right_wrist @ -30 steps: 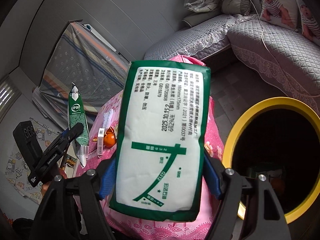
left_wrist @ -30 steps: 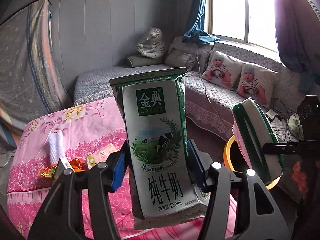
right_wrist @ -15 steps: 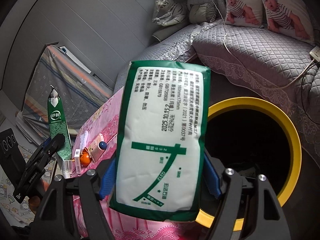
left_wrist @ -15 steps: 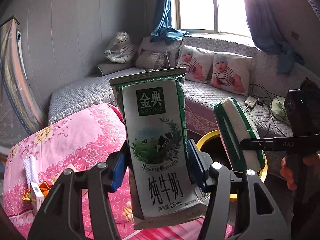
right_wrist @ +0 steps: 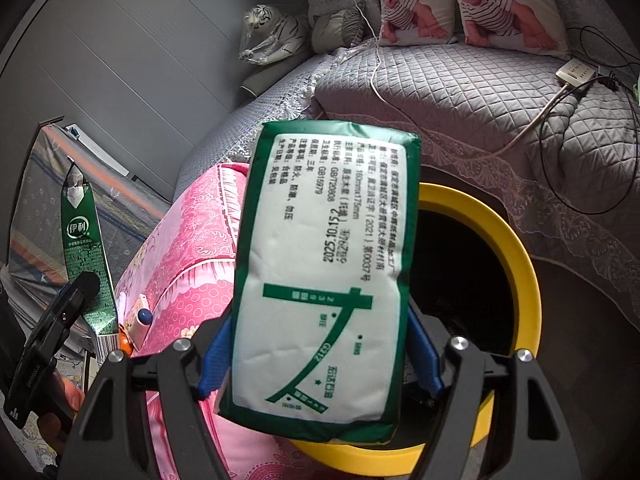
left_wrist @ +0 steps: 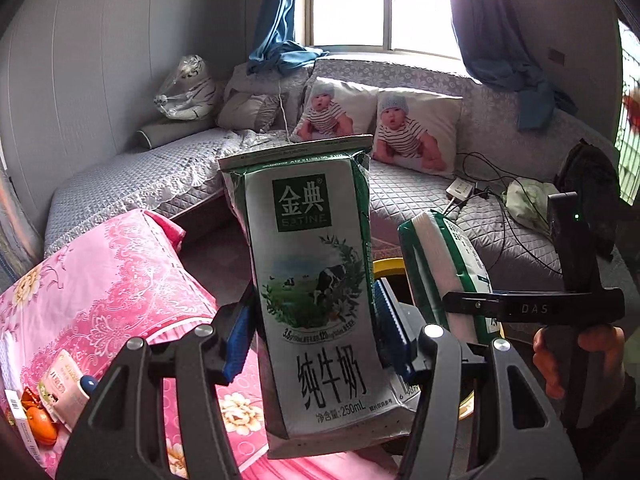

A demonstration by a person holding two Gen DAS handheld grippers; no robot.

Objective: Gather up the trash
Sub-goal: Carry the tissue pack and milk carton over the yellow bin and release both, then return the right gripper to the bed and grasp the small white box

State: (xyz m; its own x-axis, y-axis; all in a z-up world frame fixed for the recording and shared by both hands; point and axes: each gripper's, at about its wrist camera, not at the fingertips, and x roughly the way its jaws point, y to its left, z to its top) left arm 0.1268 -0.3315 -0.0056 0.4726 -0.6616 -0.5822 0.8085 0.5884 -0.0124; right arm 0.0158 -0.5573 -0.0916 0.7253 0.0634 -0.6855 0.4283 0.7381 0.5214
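My left gripper (left_wrist: 312, 336) is shut on an upright green-and-white milk carton (left_wrist: 316, 280), its blue pads pressing both sides. My right gripper (right_wrist: 320, 356) is shut on a green-and-white tissue pack (right_wrist: 324, 280), held over the near rim of a yellow-rimmed trash bin (right_wrist: 516, 248) with a dark inside. In the left wrist view the tissue pack (left_wrist: 444, 272) and the right gripper's black body (left_wrist: 536, 308) hang to the right, over the bin's rim (left_wrist: 386, 266). The right wrist view shows the carton (right_wrist: 86, 256) edge-on at far left.
A table with a pink floral cloth (left_wrist: 100, 280) lies at left, bearing small packets and an orange wrapper (left_wrist: 40, 428). A grey quilted sofa (right_wrist: 460, 88) with baby-print cushions (left_wrist: 416, 132), cables and a power strip (right_wrist: 574, 70) runs behind the bin. A person's hand (left_wrist: 580, 356) grips the right tool.
Both grippers have swung right, away from the table and toward the sofa. The bin has slid to sit behind the tissue pack. Both grips are unchanged.
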